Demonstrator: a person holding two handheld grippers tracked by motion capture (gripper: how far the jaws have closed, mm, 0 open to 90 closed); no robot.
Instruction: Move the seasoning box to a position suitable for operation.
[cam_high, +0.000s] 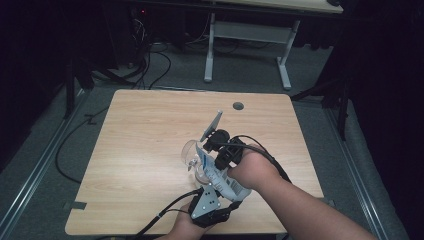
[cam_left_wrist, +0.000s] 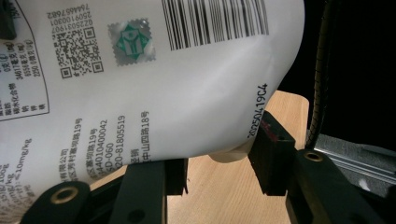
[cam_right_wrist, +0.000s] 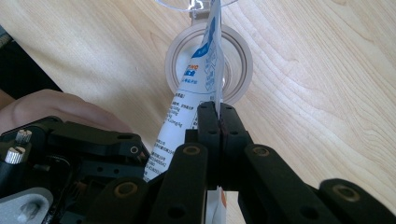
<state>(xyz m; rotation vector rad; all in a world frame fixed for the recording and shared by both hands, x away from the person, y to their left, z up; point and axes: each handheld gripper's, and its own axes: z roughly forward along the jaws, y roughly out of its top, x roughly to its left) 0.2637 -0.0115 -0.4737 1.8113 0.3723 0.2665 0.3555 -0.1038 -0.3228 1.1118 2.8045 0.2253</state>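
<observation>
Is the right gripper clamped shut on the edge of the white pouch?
Yes, in the right gripper view the right gripper has its two black jaws pressed together on the thin edge of the white pouch.

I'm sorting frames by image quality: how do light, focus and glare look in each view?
High view: table evenly lit, surroundings nearly black, clear cup faint against the wood. Left gripper view: pouch bright and very close, its print readable, right side dark. Right gripper view: right gripper sharp on the pouch edge, wood grain crisp, soft glare on the cup rim.

High view overhead, facing forward-down on table (cam_high: 150, 130); both claw views close-up, sharing pouch (cam_left_wrist: 187, 84).
</observation>
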